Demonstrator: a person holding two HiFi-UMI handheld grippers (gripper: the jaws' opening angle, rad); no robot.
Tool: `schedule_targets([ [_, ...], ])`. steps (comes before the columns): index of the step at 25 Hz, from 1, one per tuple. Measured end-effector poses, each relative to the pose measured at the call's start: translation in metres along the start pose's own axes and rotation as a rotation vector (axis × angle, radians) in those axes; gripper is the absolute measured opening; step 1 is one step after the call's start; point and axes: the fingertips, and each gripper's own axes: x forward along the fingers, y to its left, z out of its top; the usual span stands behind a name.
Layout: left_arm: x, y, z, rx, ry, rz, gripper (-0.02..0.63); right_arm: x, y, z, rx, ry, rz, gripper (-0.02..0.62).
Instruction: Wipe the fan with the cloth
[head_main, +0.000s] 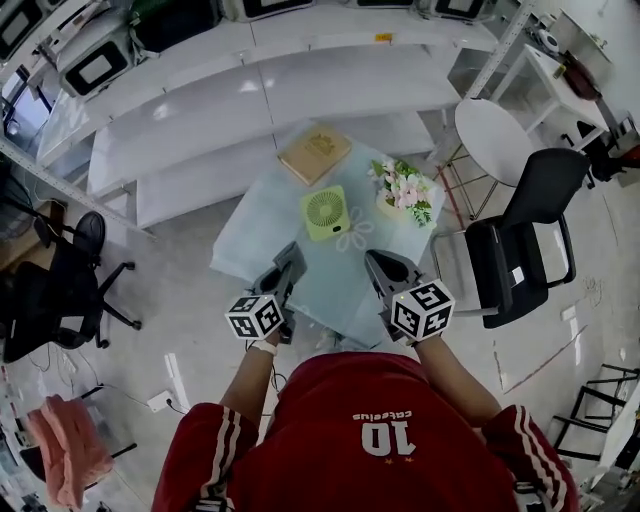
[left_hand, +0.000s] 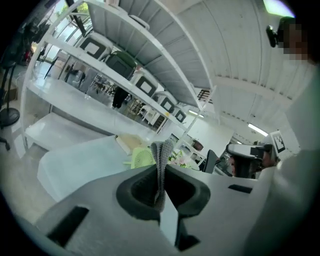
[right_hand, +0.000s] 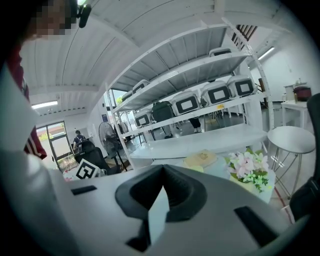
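Seemingly the wiping has yet to start: the left gripper (head_main: 291, 257) is clamped on the grey cloth (left_hand: 162, 151), the right gripper (head_main: 377, 262) is closed on nothing, and both hang at the table's (head_main: 258, 232) near edge, apart from the green fan (head_main: 325, 212) at mid-table.

A flat tan box (head_main: 314, 153) and a pot of pink flowers (head_main: 404, 190) are seen set apart on the far half of the pale table (head_main: 250, 245). White shelving (head_main: 250, 95) is ranged behind it. A black chair (head_main: 525, 240) and a round white stool (head_main: 496, 140) are placed at its right.
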Motion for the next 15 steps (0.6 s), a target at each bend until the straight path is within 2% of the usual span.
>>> schedule_targets([
  [8, -0.033, -0.036, 0.068, 0.191, -0.084, -0.030, 0.026, -0.012, -0.001, 0.016, -0.027, -0.017, 0.007, 0.003],
  [15, -0.058, -0.112, 0.101, 0.308, -0.173, -0.050, 0.026, -0.048, -0.005, 0.051, -0.015, -0.091, 0.055, 0.003],
])
